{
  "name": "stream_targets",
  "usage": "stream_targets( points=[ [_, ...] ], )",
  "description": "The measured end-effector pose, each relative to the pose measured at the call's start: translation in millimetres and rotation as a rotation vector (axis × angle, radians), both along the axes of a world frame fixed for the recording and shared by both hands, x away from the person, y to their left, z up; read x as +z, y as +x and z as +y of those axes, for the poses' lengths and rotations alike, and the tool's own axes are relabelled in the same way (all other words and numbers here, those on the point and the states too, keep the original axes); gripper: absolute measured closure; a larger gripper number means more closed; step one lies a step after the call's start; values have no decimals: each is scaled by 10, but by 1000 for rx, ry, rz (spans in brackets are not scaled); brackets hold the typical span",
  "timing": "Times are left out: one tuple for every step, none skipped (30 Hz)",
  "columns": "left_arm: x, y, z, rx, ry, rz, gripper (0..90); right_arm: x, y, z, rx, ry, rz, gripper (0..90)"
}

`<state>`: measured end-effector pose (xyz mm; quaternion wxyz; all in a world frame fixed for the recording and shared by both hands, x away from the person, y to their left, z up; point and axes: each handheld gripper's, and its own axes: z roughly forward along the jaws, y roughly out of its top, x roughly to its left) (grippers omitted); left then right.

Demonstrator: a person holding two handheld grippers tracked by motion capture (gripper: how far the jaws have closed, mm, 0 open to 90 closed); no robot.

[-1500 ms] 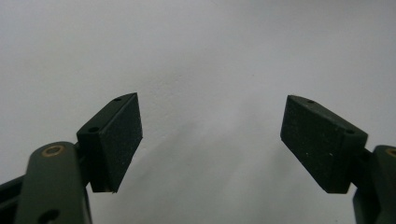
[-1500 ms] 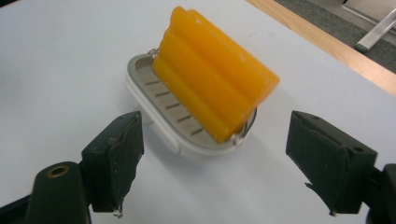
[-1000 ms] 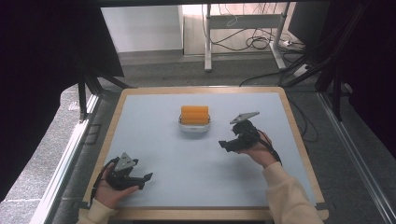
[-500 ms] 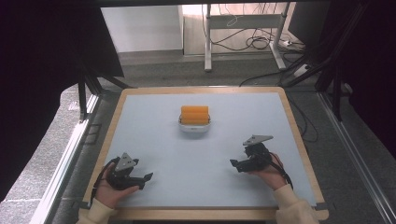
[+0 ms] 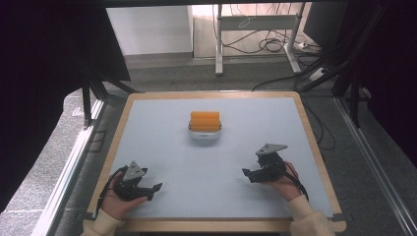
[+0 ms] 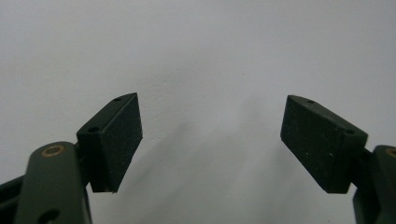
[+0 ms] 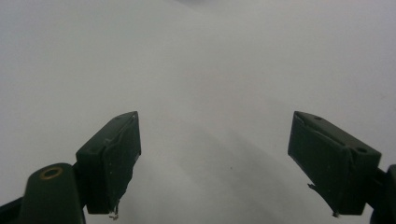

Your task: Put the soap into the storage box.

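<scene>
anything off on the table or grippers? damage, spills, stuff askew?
Only wear: the right gripper has frayed pads, with bits hanging off their lower edges. The orange block sits squarely in its white dish; no spills.

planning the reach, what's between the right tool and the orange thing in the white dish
Nothing: in the high view, bare table lies between the right tool and the orange thing in its white dish.

High view looks forward and down from above the person's side, taking in the whole table [image 5: 162, 142]; both gripper views sit close over the same pale tabletop, facing along their own jaws.
</scene>
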<state>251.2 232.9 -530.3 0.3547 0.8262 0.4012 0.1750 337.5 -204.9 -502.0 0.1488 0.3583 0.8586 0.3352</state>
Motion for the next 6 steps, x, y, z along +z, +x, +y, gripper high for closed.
stream_targets(
  points=[
    [0, 0, 0, 0, 0, 0, 204, 5, -5, 2, 4, -7, -14, 172],
    [-5, 4, 1, 5, -4, -1, 203, 14, -13, 14, 3, -23, -36, 173],
    [-4, 3, 6, 10, -6, -2, 203, 31, -23, 21, -3, -35, -64, 175],
    [-2, 2, 11, 12, -9, -3, 204, 49, -25, 22, -12, -35, -89, 177],
    [-2, 2, 11, 12, -9, -3, 204, 49, -25, 22, -12, -35, -89, 177],
    [2, 1, 18, 15, -13, -6, 204, 62, -25, 19, -19, -22, -95, 177]
  ],
)
